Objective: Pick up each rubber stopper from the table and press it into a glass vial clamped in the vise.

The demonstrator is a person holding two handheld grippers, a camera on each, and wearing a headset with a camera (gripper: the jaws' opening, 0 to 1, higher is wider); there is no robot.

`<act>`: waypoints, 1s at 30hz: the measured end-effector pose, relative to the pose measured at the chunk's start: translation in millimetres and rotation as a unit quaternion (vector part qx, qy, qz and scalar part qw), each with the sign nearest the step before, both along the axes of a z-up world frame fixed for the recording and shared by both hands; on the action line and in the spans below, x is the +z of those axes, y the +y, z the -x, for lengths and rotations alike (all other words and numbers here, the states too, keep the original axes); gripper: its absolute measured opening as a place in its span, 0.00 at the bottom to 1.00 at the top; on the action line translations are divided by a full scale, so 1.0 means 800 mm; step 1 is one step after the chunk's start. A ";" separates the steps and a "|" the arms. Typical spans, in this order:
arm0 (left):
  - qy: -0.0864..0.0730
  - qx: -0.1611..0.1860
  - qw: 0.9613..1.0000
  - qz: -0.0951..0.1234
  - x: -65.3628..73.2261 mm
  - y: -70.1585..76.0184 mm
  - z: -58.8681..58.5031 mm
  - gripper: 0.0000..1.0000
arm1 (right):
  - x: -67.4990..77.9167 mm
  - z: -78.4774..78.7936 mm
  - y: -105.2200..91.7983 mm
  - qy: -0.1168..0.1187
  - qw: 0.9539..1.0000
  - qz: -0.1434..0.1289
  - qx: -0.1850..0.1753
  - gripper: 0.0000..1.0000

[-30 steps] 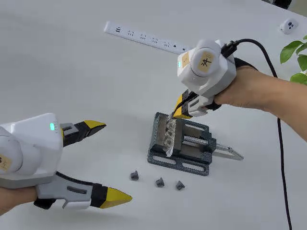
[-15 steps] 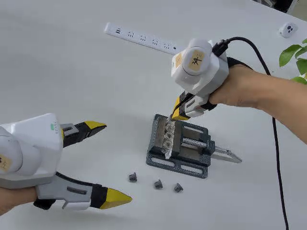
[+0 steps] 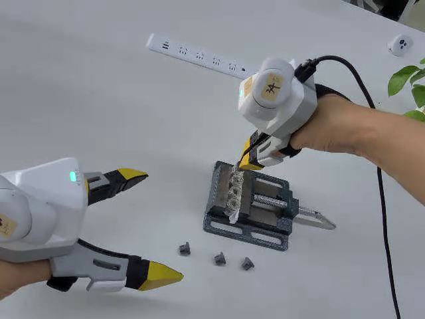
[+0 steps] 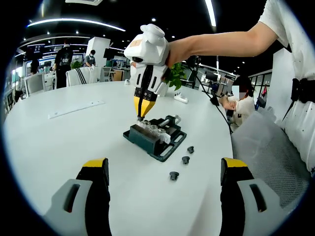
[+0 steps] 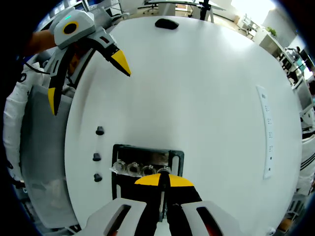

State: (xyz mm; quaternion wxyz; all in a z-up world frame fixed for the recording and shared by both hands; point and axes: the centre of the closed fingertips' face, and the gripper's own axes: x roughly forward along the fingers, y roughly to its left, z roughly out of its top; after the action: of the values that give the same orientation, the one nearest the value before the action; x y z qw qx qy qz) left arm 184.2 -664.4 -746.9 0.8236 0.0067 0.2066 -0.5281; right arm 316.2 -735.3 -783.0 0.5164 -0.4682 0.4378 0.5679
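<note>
My right gripper [image 3: 244, 159], fingers together, partly hides perhaps four vials [image 3: 234, 193]; left gripper [image 3: 163, 224], fingers apart; three stoppers [image 3: 218, 258] loose.

On table [image 3: 99, 119], centre: vise [image 3: 255, 219], row of vials [image 3: 233, 194] clamped in it. Before vise, near: three stoppers [image 3: 216, 258] in a row on table. Behind vise, well apart: power strip [image 3: 199, 55]. Right gripper [image 3: 242, 163] over far end of vial row, tips at last vial. Left gripper [image 3: 163, 224] left of vise and stoppers, well apart. Plant [image 3: 410, 83] at right edge; small device [image 3: 398, 44] behind it.
</note>
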 end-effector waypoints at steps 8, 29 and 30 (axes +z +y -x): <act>0.000 0.002 1.000 0.001 0.001 0.000 0.000 0.94 | -0.002 0.001 0.001 -0.001 1.000 0.011 0.003 0.00; -0.006 -0.006 1.000 -0.001 0.008 -0.007 0.004 0.94 | -0.004 -0.002 0.003 -0.037 0.999 -0.031 0.000 0.00; -0.007 -0.006 1.000 -0.001 0.009 -0.007 0.004 0.94 | -0.004 -0.003 0.003 -0.036 0.999 -0.032 -0.001 0.00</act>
State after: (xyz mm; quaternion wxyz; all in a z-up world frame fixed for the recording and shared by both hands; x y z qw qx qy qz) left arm 180.7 -670.0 -739.4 0.8217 0.0125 0.2015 -0.5329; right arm 318.2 -733.2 -786.4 0.5472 -0.4710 0.4011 0.5638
